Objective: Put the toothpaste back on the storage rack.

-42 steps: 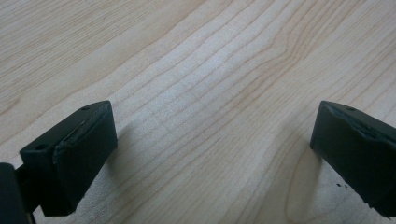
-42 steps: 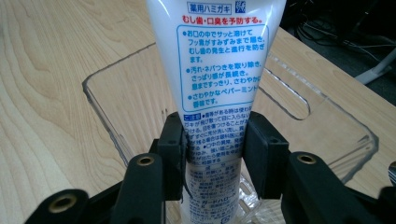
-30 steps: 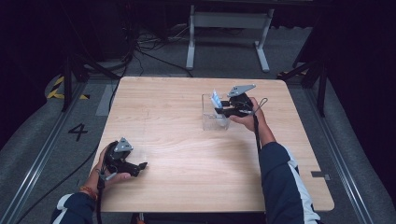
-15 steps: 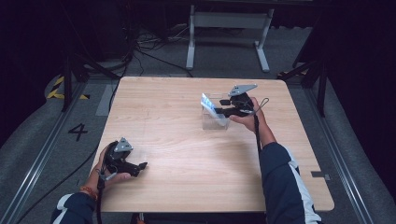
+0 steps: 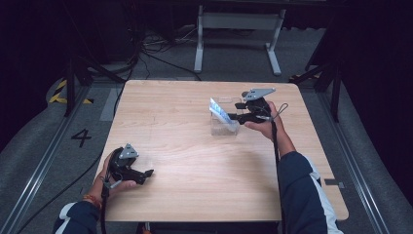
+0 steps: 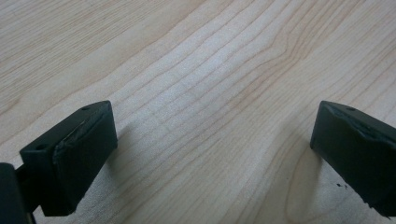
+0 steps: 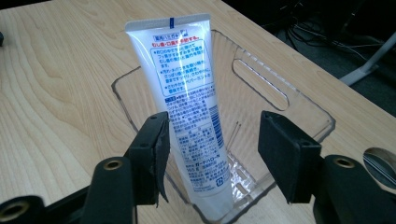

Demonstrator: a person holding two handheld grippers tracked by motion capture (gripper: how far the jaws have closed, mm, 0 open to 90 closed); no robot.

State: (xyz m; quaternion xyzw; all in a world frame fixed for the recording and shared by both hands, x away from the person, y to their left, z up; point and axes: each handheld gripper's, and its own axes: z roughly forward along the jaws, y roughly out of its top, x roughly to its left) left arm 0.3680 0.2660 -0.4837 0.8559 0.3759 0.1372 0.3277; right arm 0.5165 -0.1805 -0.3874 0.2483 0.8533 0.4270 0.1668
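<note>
- Right gripper (image 7: 212, 154): jaws have just been opening, now part open; tube (image 7: 189, 102) stands between them, one pad beside it, the other clear.
- Tube leans in the clear bin (image 7: 280, 100), cap end down, crimp end over the rim.
- Bin on table (image 5: 195, 146), far right.
- Left gripper (image 6: 212, 144): jaws wide, nothing held, low over bare wood, near left.

High overhead; 2 close gripper cameras.

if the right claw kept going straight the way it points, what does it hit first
Most likely the white tube leaning in the clear plastic bin: it stands between the right claw jaws, which have just been opening, though depth is hard to judge.
</note>
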